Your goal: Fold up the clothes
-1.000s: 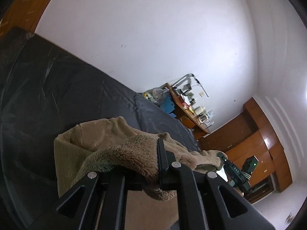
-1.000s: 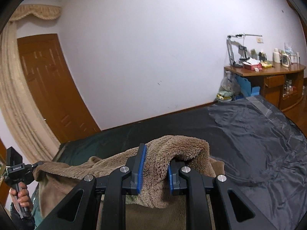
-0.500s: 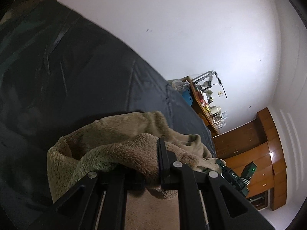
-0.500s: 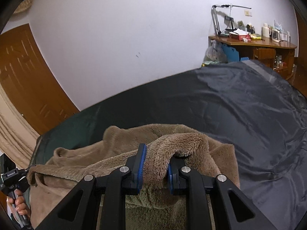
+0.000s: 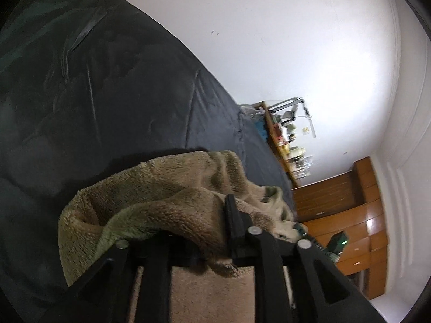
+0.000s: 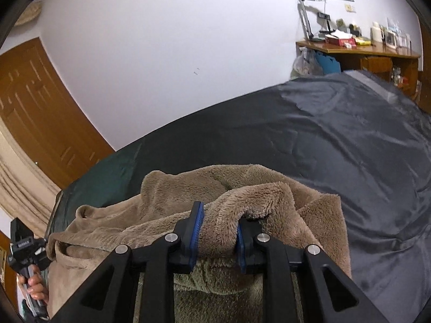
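A dark sheet covered the bed and stretched far ahead to its back edge by the white wall, leaving plenty of open room for the fold to land. The brown fleece garment lay bunched near the bed's front edge, its top hem lifted off the sheet. Each end of that hem was pinched, probably so the cloth would stay taut while carried forward. The right gripper was clamped on a thick roll of fleece; the left gripper gripped the other end, one finger buried under the pile.
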Demonstrator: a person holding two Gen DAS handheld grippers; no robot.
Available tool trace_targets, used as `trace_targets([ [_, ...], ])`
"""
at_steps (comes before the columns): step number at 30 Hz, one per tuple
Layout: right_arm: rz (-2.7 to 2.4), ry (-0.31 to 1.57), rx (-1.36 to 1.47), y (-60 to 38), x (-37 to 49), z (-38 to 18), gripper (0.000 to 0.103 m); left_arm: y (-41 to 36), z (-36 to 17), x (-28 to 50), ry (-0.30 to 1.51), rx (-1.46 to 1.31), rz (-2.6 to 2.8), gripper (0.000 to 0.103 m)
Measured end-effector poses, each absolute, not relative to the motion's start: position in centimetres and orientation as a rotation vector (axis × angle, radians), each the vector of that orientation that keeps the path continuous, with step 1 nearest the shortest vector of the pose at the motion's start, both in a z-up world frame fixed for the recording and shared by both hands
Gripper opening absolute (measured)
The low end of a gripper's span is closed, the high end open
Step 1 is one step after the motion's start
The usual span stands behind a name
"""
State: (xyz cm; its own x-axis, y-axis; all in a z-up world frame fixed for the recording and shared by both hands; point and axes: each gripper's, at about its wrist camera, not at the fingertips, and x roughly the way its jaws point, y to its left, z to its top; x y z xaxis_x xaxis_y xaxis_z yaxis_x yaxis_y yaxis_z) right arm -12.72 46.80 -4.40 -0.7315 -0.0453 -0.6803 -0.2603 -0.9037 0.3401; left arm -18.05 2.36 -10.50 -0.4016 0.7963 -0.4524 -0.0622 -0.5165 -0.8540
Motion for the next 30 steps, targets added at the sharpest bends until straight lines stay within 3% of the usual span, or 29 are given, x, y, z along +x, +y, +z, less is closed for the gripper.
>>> trace_targets([
  [1,2.747,0.654,-1.092,46.9,-12.5,-4.1,0.024,1.9,-10.4,-17.9,-1.118,-1.2,1.919,0.058],
  [2,2.75,0.668,-1.09,46.9,-12.2,-3.8,0.025,1.5,-10.3,-17.8,-1.178,-1.164,1.87,0.075],
  [3,2.753,0.683,-1.087,47.0,-12.0,-3.5,0.027,1.2,-10.1,-17.7,-1.214,-1.134,1.846,0.084],
  [5,2.766,0.727,-1.07,47.2,-11.4,-2.9,0.038,0.2,-9.0,-17.2,-1.23,-1.086,1.882,0.086],
  [6,2.768,0.733,-1.055,47.2,-11.2,-2.4,0.059,-0.2,-8.4,-17.0,-1.215,-1.072,1.92,0.09],
  [7,2.77,0.738,-1.039,47.3,-11.0,-2.0,0.073,-0.5,-7.9,-16.7,-1.194,-1.073,1.957,0.091],
  [8,2.76,0.735,-1.029,47.3,-10.6,-1.5,0.074,-0.6,-7.6,-16.4,-1.162,-1.091,2.0,0.094],
  [14,2.793,0.568,-1.066,46.0,-8.9,0.0,0.074,1.1,-5.7,-13.4,-0.843,-1.164,2.178,0.095],
  [21,2.782,0.108,-1.241,42.2,-7.2,-1.6,0.074,8.1,-2.9,-8.9,-0.235,-1.118,2.333,0.095],
  [26,2.767,-0.062,-1.367,39.9,-7.7,-2.8,0.074,10.9,-3.5,-10.9,-0.184,-1.204,2.293,0.095],
  [30,2.749,-0.045,-1.446,39.7,-9.3,-4.2,0.074,12.5,-5.2,-13.3,-0.153,-1.335,2.274,0.095],
])
